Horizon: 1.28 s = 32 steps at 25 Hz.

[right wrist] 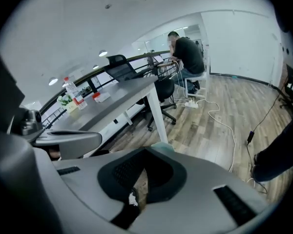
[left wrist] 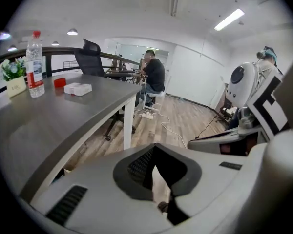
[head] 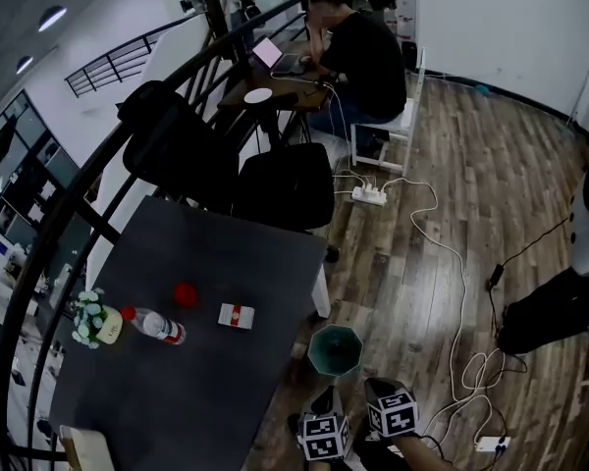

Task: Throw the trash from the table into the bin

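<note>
As far as I can judge nothing is binned yet: the red ball (head: pixel 185 294), red-and-white pack (head: pixel 236 315) and water bottle (head: pixel 155 325) lie on the desk (head: pixel 226 400). The green bin (head: pixel 335 349) stands on the floor beside it. The left tongs (left wrist: pixel 162 204) and right tongs (right wrist: pixel 132 198) are closed and empty.

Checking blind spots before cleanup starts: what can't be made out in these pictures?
Bin contents: head view, inside too dark.
Red item on the table: too small to identify, head and left gripper views.
Box print: too small in every view.
Tan object at the table corner: cut off by head view's bottom edge.
</note>
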Each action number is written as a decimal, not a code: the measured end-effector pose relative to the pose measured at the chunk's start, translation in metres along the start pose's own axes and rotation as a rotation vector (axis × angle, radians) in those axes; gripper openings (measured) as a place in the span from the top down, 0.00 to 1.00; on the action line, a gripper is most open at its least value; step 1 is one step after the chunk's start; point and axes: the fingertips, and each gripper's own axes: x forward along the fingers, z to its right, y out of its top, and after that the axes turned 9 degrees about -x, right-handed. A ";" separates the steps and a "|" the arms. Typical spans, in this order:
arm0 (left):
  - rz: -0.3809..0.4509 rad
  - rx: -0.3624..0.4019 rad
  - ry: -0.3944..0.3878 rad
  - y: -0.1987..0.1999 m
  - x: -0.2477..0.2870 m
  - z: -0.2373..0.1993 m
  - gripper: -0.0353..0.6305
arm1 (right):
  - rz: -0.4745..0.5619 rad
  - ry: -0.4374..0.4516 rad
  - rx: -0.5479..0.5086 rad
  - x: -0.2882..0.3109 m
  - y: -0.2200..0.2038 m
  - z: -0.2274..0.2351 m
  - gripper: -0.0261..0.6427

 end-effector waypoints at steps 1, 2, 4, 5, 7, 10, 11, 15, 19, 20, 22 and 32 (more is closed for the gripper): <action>0.009 -0.003 0.005 0.006 -0.010 0.002 0.91 | 0.044 0.047 0.022 -0.009 0.011 -0.009 0.93; 0.017 -0.005 0.009 0.011 -0.019 0.002 0.91 | 0.104 0.115 0.053 -0.017 0.021 -0.022 0.93; 0.049 0.000 0.022 0.027 -0.030 -0.001 0.91 | 0.226 0.249 0.087 -0.027 0.046 -0.048 0.93; 0.073 0.005 0.035 0.039 -0.032 -0.004 0.91 | 0.267 0.285 0.075 -0.028 0.057 -0.057 0.93; 0.129 0.010 0.074 0.063 -0.037 -0.015 0.91 | 0.298 0.307 0.016 -0.025 0.075 -0.068 0.93; 0.216 0.013 0.147 0.097 -0.052 -0.039 0.91 | 0.285 0.340 -0.119 -0.021 0.093 -0.087 0.93; 0.245 0.005 0.171 0.107 -0.058 -0.049 0.91 | 0.282 0.353 -0.177 -0.019 0.099 -0.093 0.93; 0.324 -0.076 0.234 0.135 -0.070 -0.088 0.91 | 0.280 0.404 -0.317 -0.005 0.126 -0.113 0.93; 0.329 -0.096 0.261 0.150 -0.068 -0.116 0.91 | 0.284 0.451 -0.374 0.017 0.160 -0.136 0.93; 0.326 -0.094 0.264 0.152 -0.068 -0.123 0.91 | 0.282 0.446 -0.410 0.025 0.168 -0.143 0.93; 0.317 -0.092 0.262 0.157 -0.066 -0.137 0.91 | 0.282 0.435 -0.476 0.041 0.183 -0.156 0.93; 0.259 -0.078 0.158 0.167 -0.064 -0.182 0.91 | 0.177 0.474 -0.618 0.131 0.226 -0.213 0.53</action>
